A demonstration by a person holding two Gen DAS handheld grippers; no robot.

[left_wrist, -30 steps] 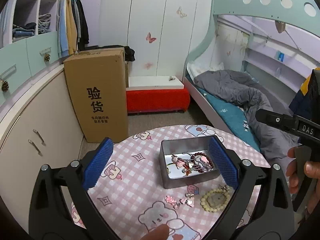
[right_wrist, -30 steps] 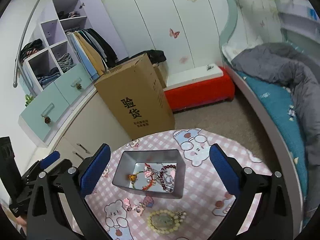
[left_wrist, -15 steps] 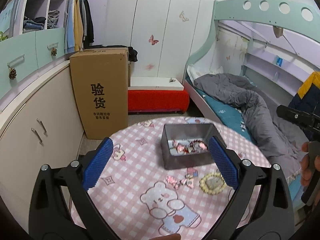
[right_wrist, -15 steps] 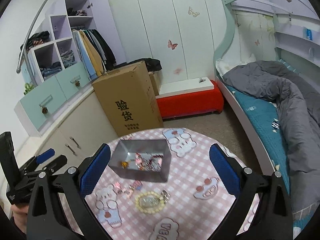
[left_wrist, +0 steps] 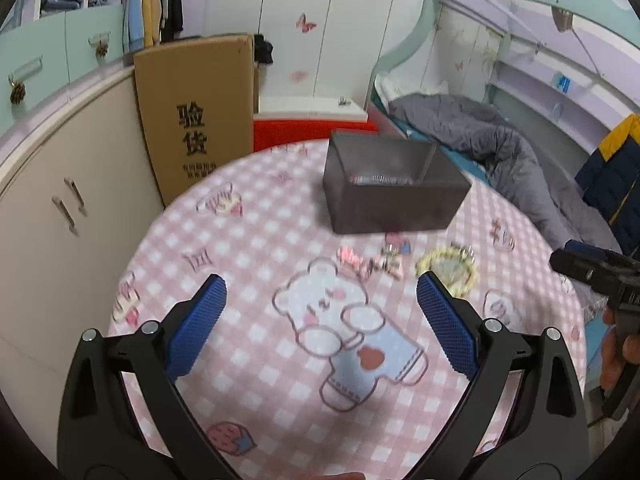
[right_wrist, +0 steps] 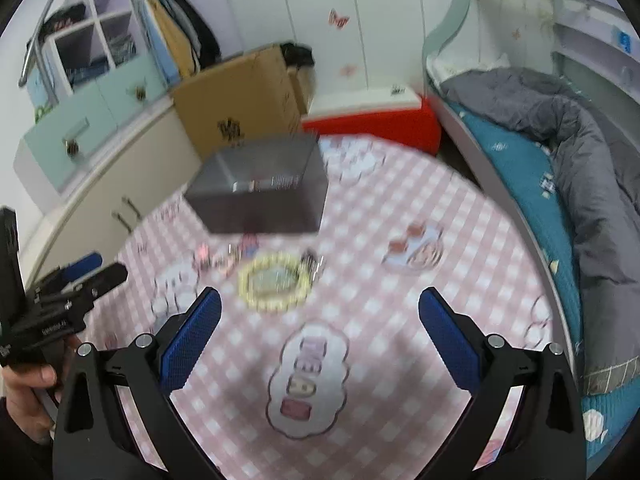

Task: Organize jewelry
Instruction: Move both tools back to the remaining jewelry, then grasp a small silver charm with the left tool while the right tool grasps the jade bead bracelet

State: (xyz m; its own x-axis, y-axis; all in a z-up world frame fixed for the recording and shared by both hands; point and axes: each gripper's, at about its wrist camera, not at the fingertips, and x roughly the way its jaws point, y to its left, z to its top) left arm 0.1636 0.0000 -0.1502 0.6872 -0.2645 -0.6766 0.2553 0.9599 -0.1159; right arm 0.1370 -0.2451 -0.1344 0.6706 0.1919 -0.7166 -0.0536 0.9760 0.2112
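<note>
Fingers spread wide on both tools, nothing between them: left gripper (left_wrist: 318,312) at the bottom of the left view, right gripper (right_wrist: 320,320) at the bottom of the right view, both above the pink checked tablecloth (left_wrist: 256,364). Beyond the pads, mid-frame, loose jewelry: pale bead bracelet (right_wrist: 275,283) flat on the cloth, small pink and silver trinkets (left_wrist: 370,262) just left of it. Farther back, centre of the frame, grey metal tin (left_wrist: 390,184), open-topped, a glint of pieces already inside. Blurred right view, so fine detail of the trinkets unclear.

Likely step: approach to the bracelet for a pick. Best done slowly, right tool lowered with one pad outside the bead ring and one inside, closed on a single strand, then lifted clear and carried over the tin rim without nudging the trinkets.
</note>
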